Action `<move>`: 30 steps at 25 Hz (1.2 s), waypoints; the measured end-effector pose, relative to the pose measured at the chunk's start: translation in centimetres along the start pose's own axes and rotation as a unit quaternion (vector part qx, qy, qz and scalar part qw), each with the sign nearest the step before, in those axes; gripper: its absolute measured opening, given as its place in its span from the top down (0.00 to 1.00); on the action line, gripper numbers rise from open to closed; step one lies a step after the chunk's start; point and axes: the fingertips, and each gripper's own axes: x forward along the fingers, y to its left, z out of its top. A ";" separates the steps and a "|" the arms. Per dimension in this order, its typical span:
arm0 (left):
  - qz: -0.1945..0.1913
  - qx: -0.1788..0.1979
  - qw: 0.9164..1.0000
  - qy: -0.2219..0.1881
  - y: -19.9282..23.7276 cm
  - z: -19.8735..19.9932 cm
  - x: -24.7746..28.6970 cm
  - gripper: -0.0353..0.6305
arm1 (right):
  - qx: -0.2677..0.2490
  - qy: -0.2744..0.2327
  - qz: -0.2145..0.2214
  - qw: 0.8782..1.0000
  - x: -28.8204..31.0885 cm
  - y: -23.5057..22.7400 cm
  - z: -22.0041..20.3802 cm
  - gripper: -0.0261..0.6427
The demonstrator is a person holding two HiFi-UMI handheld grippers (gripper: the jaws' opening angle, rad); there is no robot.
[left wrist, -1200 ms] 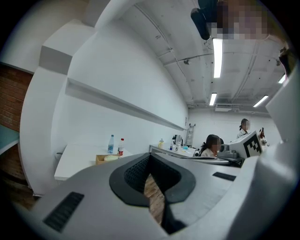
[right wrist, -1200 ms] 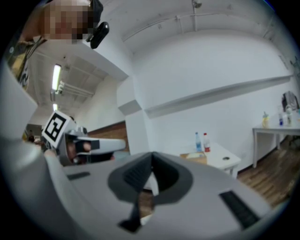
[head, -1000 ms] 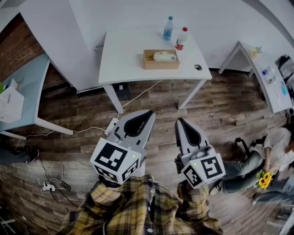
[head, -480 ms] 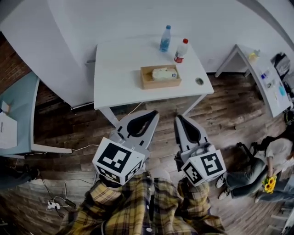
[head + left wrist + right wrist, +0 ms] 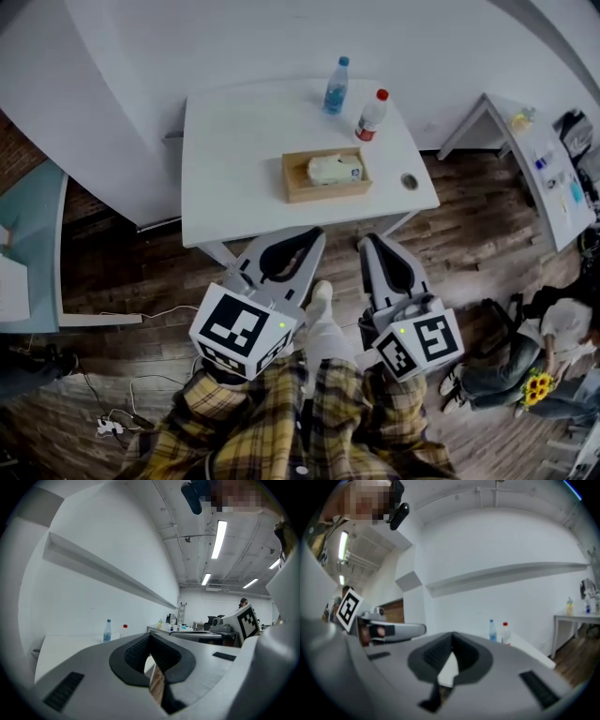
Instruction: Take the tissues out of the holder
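Observation:
A wooden tissue holder (image 5: pixel 301 182) lies on the white table (image 5: pixel 234 159), with a pale pack of tissues (image 5: pixel 335 169) inside it. My left gripper (image 5: pixel 314 232) hangs over the floor just short of the table's near edge, shut and empty. My right gripper (image 5: pixel 367 242) is beside it, also shut with nothing between its jaws. In the left gripper view the closed jaws (image 5: pixel 150 635) point past the table. In the right gripper view the jaws (image 5: pixel 452 644) meet too, and the holder is hidden behind them.
A blue-capped bottle (image 5: pixel 334 86) and a red-capped bottle (image 5: pixel 371 114) stand behind the holder, and a small dark disc (image 5: pixel 409 181) lies at the table's right edge. A teal table (image 5: pixel 33 225) stands left, a cluttered white table (image 5: pixel 548 159) right. A seated person (image 5: pixel 553 333) is at right.
The white table with the holder has come closer and lower in the head view. Both grippers have stayed shut, held side by side in front of the body.

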 end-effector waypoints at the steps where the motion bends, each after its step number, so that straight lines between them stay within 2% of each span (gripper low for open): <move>1: 0.003 -0.001 1.000 0.002 0.5 0.0 0.7 0.92 | 0.001 0.002 0.002 1.000 0.7 -0.7 0.0 0.94; 12: 0.043 0.007 0.999 0.004 5.9 2.2 10.3 0.92 | 0.003 0.005 0.035 0.999 7.8 -9.1 2.8 0.94; 18: 0.063 0.002 0.998 0.005 7.4 2.9 15.0 0.92 | 0.006 0.005 0.051 0.999 10.5 -13.9 4.3 0.94; 25: 0.079 -0.001 0.997 0.017 8.9 2.7 17.7 0.92 | 0.018 0.027 0.073 0.997 13.0 -16.1 3.4 0.94; 30: 0.080 -0.002 0.997 0.023 11.0 2.9 19.0 0.92 | 0.023 0.036 0.073 0.996 15.3 -16.8 3.3 0.94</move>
